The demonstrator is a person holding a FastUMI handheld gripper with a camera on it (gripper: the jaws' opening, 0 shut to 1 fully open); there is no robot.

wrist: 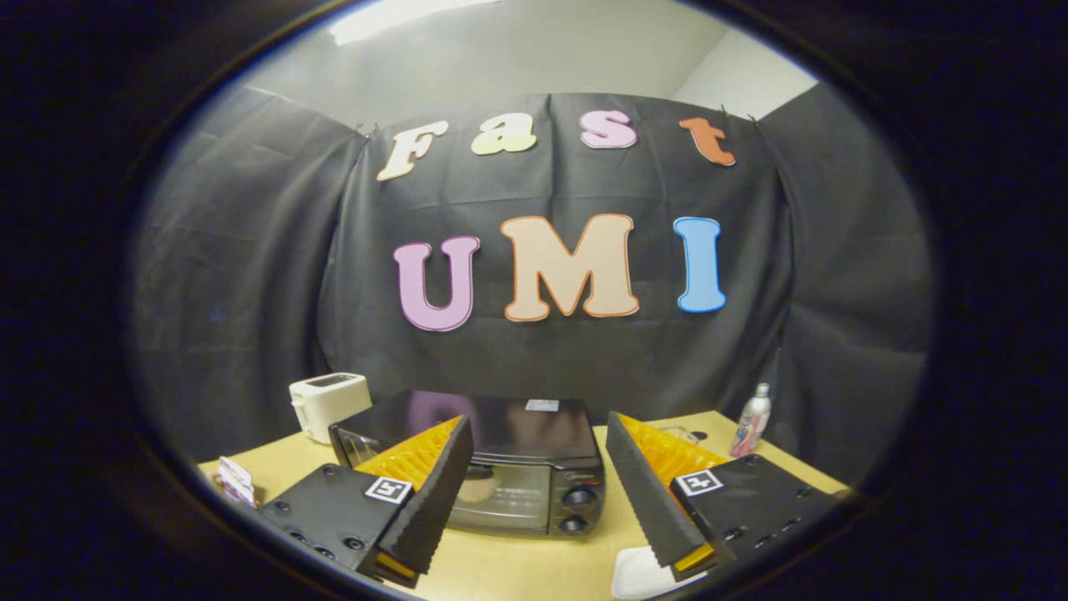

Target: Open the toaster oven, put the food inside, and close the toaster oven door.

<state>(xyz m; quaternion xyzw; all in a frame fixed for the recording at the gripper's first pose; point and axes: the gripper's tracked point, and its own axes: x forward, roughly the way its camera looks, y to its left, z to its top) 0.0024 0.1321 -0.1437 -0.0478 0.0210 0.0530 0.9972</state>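
Note:
A black toaster oven (501, 467) stands on the light wooden table (517, 568), its glass door shut and two knobs (576, 509) down its right side. It sits just beyond my fingers, partly behind the left one. My gripper (538, 434) is open, held above the table, with nothing between its fingers (434, 492). A white object (647, 576), maybe a plate, lies under the right finger, mostly hidden. I cannot pick out the food.
A white pop-up toaster (328, 405) stands behind the oven to the left. A small bottle (751, 420) stands at the back right of the table. A small packet (236, 480) lies beside the left finger. Black cloth walls close in the booth.

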